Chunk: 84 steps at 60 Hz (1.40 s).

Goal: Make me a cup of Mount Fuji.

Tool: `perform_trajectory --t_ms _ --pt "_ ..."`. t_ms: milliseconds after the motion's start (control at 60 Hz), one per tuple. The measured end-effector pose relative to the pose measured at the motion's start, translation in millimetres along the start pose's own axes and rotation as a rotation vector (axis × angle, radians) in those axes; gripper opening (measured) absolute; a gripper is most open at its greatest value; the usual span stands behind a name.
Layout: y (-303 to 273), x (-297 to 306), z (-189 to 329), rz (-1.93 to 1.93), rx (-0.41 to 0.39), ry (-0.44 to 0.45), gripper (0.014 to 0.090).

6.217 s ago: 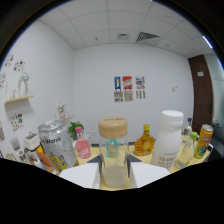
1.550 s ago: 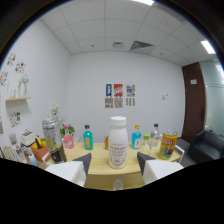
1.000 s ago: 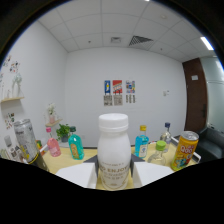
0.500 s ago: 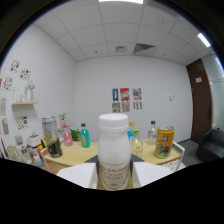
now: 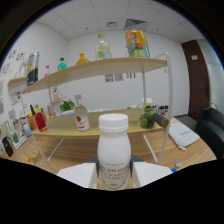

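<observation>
1. We hold the white milk bottle (image 5: 113,150) pinched between the tongs (image 5: 113,175); both white fingers (image 5: 80,176) press its sides low down, and it stands upright, capped, lifted off any surface.

2. Beyond the bottle we see a wooden shelf unit. The upper shelf (image 5: 100,66) carries a can (image 5: 33,68), a teal bottle (image 5: 61,64), an orange bottle (image 5: 83,58), a clear green-capped bottle (image 5: 103,47) and a colourful can (image 5: 136,43). The lower shelf board (image 5: 90,129) carries a clear bottle with a red label (image 5: 81,118), a small plant (image 5: 66,105), red bottles (image 5: 39,121) towards its left end and green fruit (image 5: 147,119) towards its right end.

3. What could go wrong, as we judge it: the grip sits low on a tall bottle, so a quick swing or tilt could let it pivot or slip out between the fingers. A smooth plastic wall makes that more likely.

4. The bottle may be full; a drop onto the desk (image 5: 200,150) could knock it over or burst it.

5. The cap is on, so nothing can be poured until it is opened; tipping it now gains us nothing.

6. Moving forward low risks striking the shelf edge or its thin legs.

7. Against half a second ago: the bottle sits between the fingers as before, but the view has dropped. We saw the drinks from about their own level; now the same drinks stand high above us on the upper shelf, and the lower shelf has come into sight.
</observation>
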Motion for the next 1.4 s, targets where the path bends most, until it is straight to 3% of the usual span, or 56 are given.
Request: perform_trajectory --t_ms 233,750,983,1167,1400 --pt "35 8 16 -0.309 -0.066 0.007 0.0476" --pt "5 14 21 -1.554 -0.109 0.132 0.0473" --pt "0 1 28 -1.932 -0.136 0.166 0.0476" --pt "9 -8 32 -2.107 -0.154 0.153 0.0474" --pt "6 -14 27 -2.023 -0.127 0.132 0.0475"
